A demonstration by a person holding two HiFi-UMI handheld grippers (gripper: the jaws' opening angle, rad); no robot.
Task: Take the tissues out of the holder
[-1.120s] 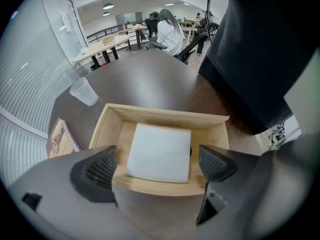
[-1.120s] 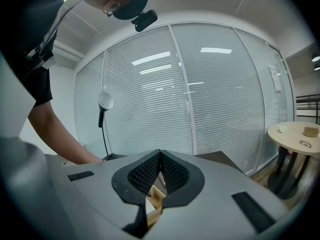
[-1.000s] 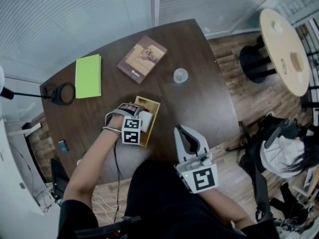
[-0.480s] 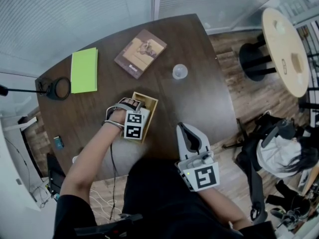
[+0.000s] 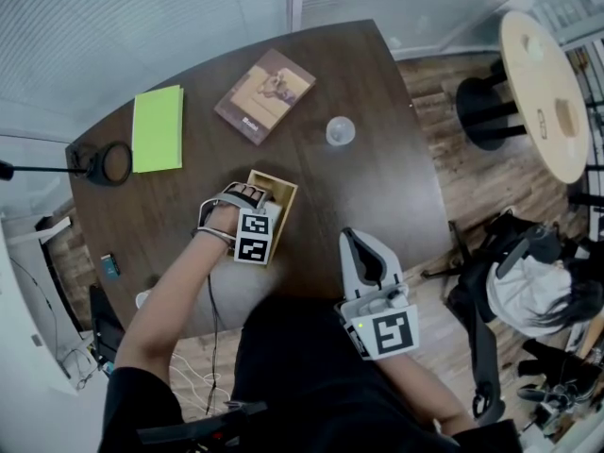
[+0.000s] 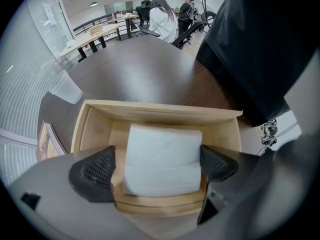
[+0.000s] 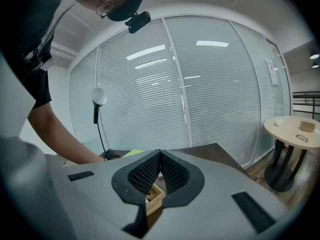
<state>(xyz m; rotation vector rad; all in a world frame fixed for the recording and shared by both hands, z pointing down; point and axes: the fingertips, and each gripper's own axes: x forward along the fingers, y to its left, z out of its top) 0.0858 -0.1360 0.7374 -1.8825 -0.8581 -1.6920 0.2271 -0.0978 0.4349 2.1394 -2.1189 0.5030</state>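
Grey-bodied right gripper (image 7: 159,171) hangs nearest the body, at five o'clock of the holder, its black pads pressed together on nothing. Beyond it, the left gripper (image 6: 156,168) straddles the folded stack of white paper tissues (image 6: 162,146) lying in the shallow pale wooden box holder (image 6: 160,111). Its jaws are wide: the three o'clock pad touches the stack, the nine o'clock pad sits just beside it, and no squeeze shows. The tissues look light, soft and compressible, apt to shed loose sheets, so pinching the whole stack low across its side edges seems best. Farther out, at one o'clock, a clear plastic cup (image 5: 341,130) stands on the dark brown wooden table (image 5: 377,177).
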